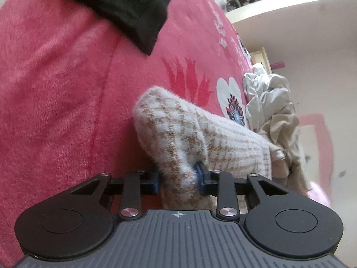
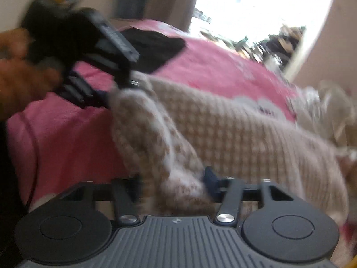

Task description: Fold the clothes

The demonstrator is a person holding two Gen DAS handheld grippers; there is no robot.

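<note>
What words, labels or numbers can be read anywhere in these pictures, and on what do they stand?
No readable words or numbers.
The pink blanket has white marks near its far edge that may be letters: too small and blurred to read.
The left gripper, shut on the knitted sweater, bears only a small crosshair sign, no letters.
The right wrist view is too blurred to read.

Two matching handheld grippers, black and grey

The left gripper (image 1: pixel 178 176) and right gripper (image 2: pixel 174 183) are showing ribbed grey bodies, black round discs, silver screws, blue-tipped fingers (image 1: pixel 200 174).
</note>
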